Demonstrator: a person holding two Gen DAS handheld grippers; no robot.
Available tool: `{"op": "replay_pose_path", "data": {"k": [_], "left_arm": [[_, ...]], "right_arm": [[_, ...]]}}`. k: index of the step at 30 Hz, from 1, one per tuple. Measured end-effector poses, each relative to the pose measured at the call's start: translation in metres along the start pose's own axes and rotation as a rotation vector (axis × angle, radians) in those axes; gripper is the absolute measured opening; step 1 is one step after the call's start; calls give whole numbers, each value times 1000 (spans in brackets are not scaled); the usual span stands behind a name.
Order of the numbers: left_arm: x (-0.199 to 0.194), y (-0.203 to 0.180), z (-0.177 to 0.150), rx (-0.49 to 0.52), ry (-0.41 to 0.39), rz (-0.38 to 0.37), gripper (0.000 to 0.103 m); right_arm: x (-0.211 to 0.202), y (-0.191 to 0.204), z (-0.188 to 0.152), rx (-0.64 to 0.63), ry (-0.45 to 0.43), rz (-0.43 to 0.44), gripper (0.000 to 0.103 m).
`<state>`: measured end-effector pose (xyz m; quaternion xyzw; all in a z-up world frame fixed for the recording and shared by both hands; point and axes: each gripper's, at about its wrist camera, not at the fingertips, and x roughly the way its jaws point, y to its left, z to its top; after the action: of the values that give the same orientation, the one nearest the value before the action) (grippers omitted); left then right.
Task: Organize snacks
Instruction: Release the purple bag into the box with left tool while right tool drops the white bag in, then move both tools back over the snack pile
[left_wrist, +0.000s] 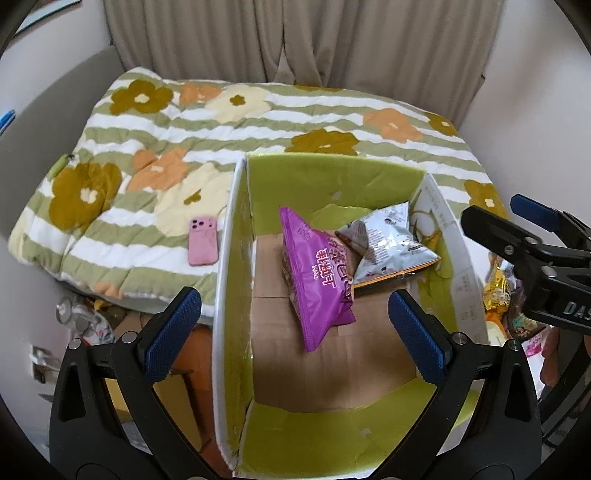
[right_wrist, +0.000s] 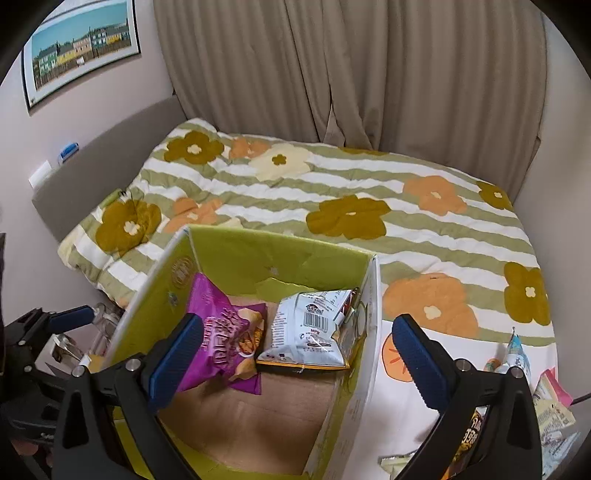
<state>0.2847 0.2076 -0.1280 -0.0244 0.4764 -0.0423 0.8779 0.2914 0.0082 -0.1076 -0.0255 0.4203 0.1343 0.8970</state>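
I hover both released claws, left gripper (left_wrist: 295, 328) and right gripper (right_wrist: 299, 356), over the green box (left_wrist: 332, 173); purple bag (left_wrist: 314, 273) at center, silver bag (left_wrist: 388, 240) at two o'clock.

A quilted bedspread striped green and white with brown, orange and cream flowers (left_wrist: 221, 122) lies beyond the left tongs (left_wrist: 295, 321). On it, ahead of their left finger, rests a pink rectangular phone (left_wrist: 202, 240), camera side up. Beige pleated curtains (left_wrist: 295, 37) hang farthest ahead. Up and to the left of the right tongs (right_wrist: 295, 354), a black-framed picture of coloured houses (right_wrist: 81, 48) hangs above a grey padded headboard (right_wrist: 110, 147), with a small blue object (right_wrist: 69, 150) on its top edge.
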Motion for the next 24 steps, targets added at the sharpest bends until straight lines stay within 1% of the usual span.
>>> {"op": "replay_pose_path", "data": {"k": [2, 6, 9, 12, 17, 21, 24], "left_arm": [[-9, -1, 3, 12, -20, -23, 101], [-27, -8, 11, 56, -62, -29, 101], [-41, -19, 12, 86, -101, -35, 101], [-52, -36, 6, 102, -122, -60, 101], [-66, -79, -11, 136, -146, -85, 101], [-75, -126, -32, 135, -166, -114, 101], [-77, -168, -49, 143, -157, -145, 101]], "right_arm": [[-11, -1, 0, 23, -19, 6, 102], [-34, -2, -3, 62, -46, -17, 102], [-50, -7, -11, 89, -54, -22, 102], [-67, -15, -22, 107, -72, -57, 102], [-105, -43, -46, 128, -117, -111, 102], [-136, -79, -73, 151, -139, -142, 102], [-157, -105, -91, 155, -143, -168, 102]]}}
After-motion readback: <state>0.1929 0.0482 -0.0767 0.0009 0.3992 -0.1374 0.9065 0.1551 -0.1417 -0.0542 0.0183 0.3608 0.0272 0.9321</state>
